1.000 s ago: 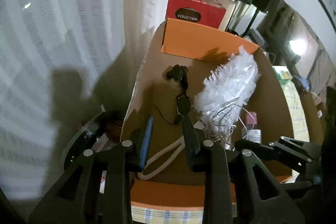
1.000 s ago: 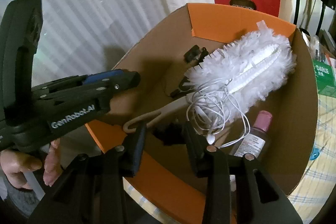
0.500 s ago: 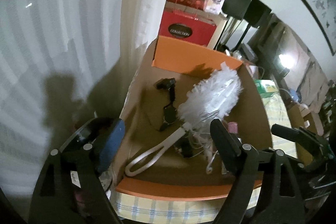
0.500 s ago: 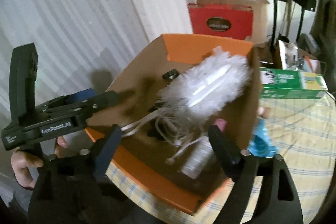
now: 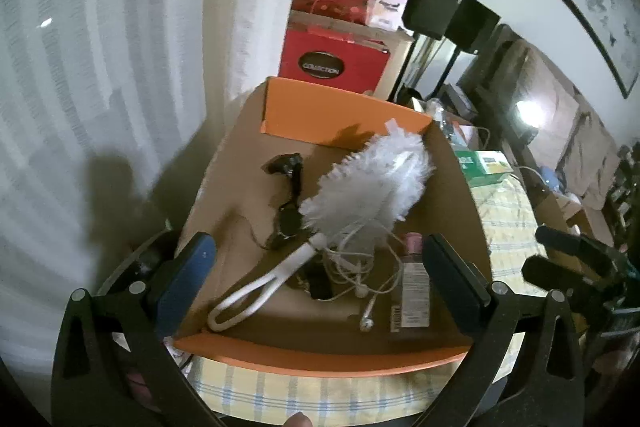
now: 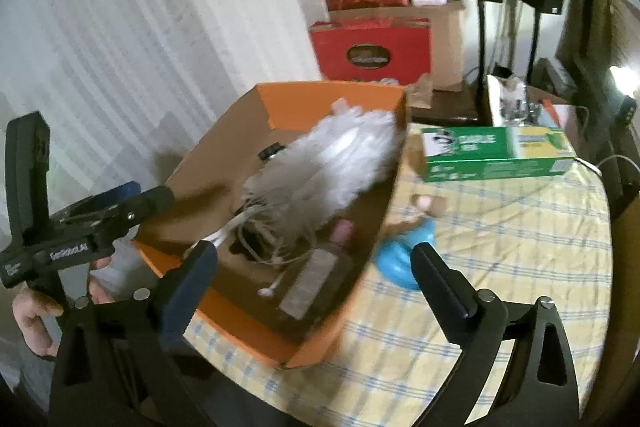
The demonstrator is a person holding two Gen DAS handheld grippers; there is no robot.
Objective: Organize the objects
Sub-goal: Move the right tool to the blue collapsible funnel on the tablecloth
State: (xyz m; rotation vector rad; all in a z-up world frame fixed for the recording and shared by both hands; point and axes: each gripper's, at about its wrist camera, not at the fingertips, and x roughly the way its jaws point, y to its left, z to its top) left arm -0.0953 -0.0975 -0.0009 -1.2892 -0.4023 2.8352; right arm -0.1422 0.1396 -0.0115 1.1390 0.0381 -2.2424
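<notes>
Both grippers spread wide above the packed box

Lower frame: left gripper (image 5: 320, 279) and right gripper (image 6: 314, 279) gape, holding nothing. Centre, the orange cardboard box (image 5: 320, 357) corrals earphones (image 5: 366, 321), bottle (image 5: 412, 291) and white duster (image 5: 368, 187), seemingly gathered for tidiness. Only the right view shows a blue object (image 6: 404, 259) and green carton (image 6: 496, 155) outside it, right of centre.

The cardboard box (image 5: 276, 109) looks matt, the feather duster (image 5: 368, 187) fluffy with a smooth plastic handle; the checked tablecloth (image 6: 500, 251) under the box is woven cloth.
</notes>
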